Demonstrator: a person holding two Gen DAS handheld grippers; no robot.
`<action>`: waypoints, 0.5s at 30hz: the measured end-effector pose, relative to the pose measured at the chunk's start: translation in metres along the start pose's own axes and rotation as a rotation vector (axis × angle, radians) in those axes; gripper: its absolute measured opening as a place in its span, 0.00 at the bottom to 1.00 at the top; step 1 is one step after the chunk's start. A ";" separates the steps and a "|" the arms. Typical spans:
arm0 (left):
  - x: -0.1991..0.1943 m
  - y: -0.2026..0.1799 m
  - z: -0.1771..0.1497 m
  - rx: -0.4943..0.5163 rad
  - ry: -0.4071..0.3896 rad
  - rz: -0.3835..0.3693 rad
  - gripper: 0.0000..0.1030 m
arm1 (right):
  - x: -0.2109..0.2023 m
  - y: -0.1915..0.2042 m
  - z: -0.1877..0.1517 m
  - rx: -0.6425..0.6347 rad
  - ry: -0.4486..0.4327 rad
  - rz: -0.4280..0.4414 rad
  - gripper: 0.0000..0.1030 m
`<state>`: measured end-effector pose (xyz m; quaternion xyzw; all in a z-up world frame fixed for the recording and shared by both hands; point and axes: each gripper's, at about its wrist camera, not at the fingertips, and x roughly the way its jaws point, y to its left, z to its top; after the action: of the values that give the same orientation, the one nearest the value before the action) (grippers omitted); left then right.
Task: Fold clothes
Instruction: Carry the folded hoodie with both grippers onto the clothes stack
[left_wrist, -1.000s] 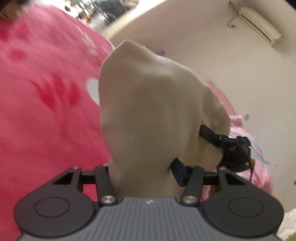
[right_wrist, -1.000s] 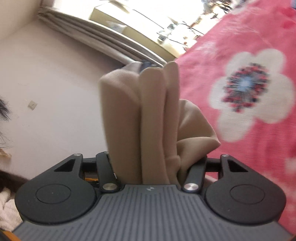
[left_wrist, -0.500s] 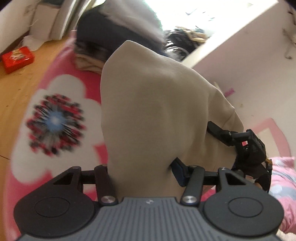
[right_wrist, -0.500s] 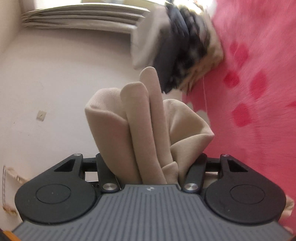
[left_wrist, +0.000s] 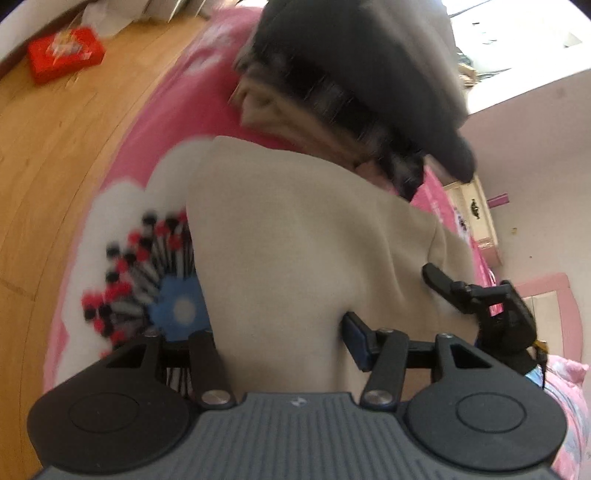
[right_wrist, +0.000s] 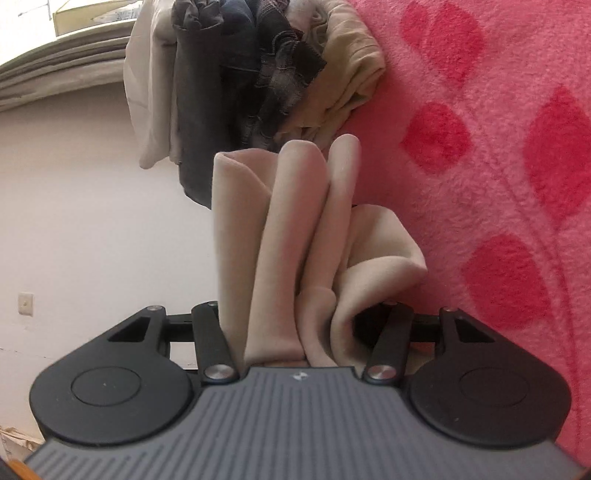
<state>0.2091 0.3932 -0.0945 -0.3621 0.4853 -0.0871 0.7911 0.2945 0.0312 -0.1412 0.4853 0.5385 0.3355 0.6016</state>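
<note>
We hold one beige garment (left_wrist: 295, 258) between both tools; it is folded into a bundle and sits above the pink floral blanket (left_wrist: 173, 122). In the left wrist view the cloth fills the space between the fingers of the left gripper (left_wrist: 291, 354), which is pressed together on it; one blue pad (left_wrist: 356, 339) shows at the cloth's right edge. In the right wrist view the same garment (right_wrist: 295, 240) stands in several upright folds between the fingers of the right gripper (right_wrist: 306, 332), which pinches it at the base. The right gripper (left_wrist: 487, 306) also appears in the left wrist view, touching the right side of the bundle.

Beyond the garment, a stack of folded clothes (right_wrist: 240, 74) in dark, grey and tan layers rests on the blanket near its far edge; in the left wrist view this stack (left_wrist: 351, 74) is blurred. A wooden floor (left_wrist: 55, 147) borders the blanket's left edge, and a red box (left_wrist: 64, 55) lies on it.
</note>
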 end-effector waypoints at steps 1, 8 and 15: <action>-0.004 0.000 0.006 0.008 -0.006 0.001 0.53 | 0.000 0.001 0.000 0.011 0.004 0.015 0.51; 0.017 0.013 0.030 0.033 -0.002 0.063 0.62 | 0.025 0.002 0.019 -0.067 -0.013 -0.029 0.52; 0.004 0.019 0.025 0.075 -0.050 0.043 0.63 | 0.001 -0.021 0.033 -0.088 -0.022 -0.066 0.71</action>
<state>0.2279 0.4179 -0.1031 -0.3237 0.4695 -0.0794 0.8176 0.3240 0.0188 -0.1629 0.4440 0.5321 0.3335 0.6392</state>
